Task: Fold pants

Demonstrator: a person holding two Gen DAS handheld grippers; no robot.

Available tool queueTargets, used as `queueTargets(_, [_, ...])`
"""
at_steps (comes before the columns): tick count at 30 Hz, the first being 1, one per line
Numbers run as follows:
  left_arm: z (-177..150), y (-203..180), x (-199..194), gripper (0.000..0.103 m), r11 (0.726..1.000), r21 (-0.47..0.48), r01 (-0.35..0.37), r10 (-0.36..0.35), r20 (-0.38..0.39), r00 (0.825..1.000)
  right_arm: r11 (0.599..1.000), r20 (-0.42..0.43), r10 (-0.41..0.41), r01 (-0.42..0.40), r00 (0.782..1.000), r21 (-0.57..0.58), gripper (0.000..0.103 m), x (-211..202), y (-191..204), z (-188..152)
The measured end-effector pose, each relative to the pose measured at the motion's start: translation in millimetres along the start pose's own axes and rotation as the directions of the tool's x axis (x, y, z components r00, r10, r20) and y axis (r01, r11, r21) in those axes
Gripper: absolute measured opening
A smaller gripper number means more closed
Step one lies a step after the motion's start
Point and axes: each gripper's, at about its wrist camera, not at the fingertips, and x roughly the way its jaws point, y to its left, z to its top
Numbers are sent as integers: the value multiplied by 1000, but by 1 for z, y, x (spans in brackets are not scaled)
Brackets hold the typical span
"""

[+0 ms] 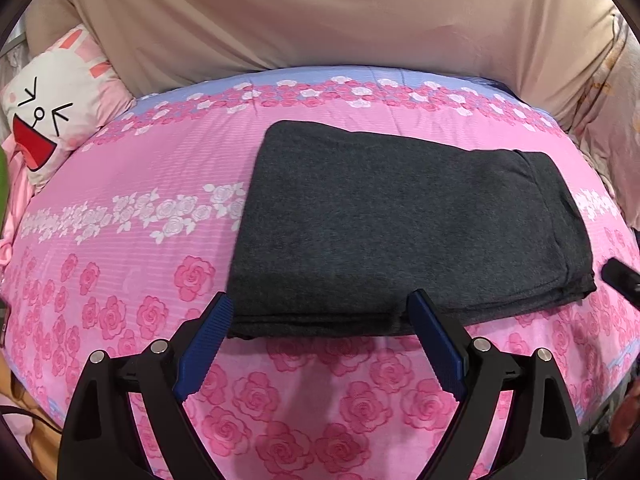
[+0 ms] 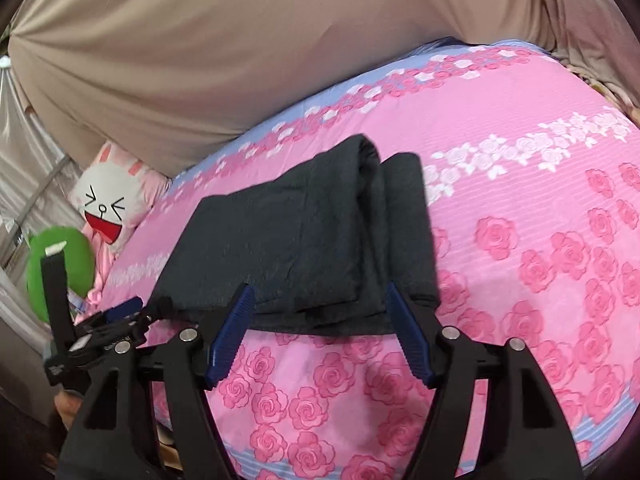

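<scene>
The dark grey pants (image 1: 404, 224) lie folded into a flat rectangle on the pink rose bedspread (image 1: 140, 168). My left gripper (image 1: 320, 304) is open, its blue fingers spread at the near edge of the fold, holding nothing. In the right wrist view the folded pants (image 2: 304, 232) show stacked layers, with a rolled fold at the far end. My right gripper (image 2: 320, 296) is open at the near right end of the pants, empty. The left gripper's side (image 2: 120, 316) shows at the left of that view, and the right gripper's tip (image 1: 620, 276) at the right edge of the left wrist view.
A white and pink rabbit pillow (image 1: 52, 120) lies at the bed's far left, also in the right wrist view (image 2: 108, 204). A green cushion (image 2: 64, 264) sits beside it. Beige fabric (image 1: 320, 12) covers the wall behind the bed.
</scene>
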Motion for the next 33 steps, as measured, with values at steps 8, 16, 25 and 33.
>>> queueTargets(8, [-2, -5, -10, 87, 1000, 23, -3, 3, 13, 1000, 984, 131, -105, 122, 986, -130, 2, -26, 20, 14])
queueTargets(16, [-2, -4, -2, 87, 1000, 9, -2, 2, -6, 1000, 1000, 45, -20, 19, 999, 23, 34, -15, -16, 13])
queueTargets(25, [-5, -10, -2, 87, 999, 30, -24, 24, -4, 1000, 975, 24, -137, 139, 990, -174, 46, 35, 37, 9])
queueTargets(33, [-6, -9, 1, 87, 999, 30, -34, 35, -11, 999, 945, 156, -223, 253, 962, -208, 8, -10, 35, 23])
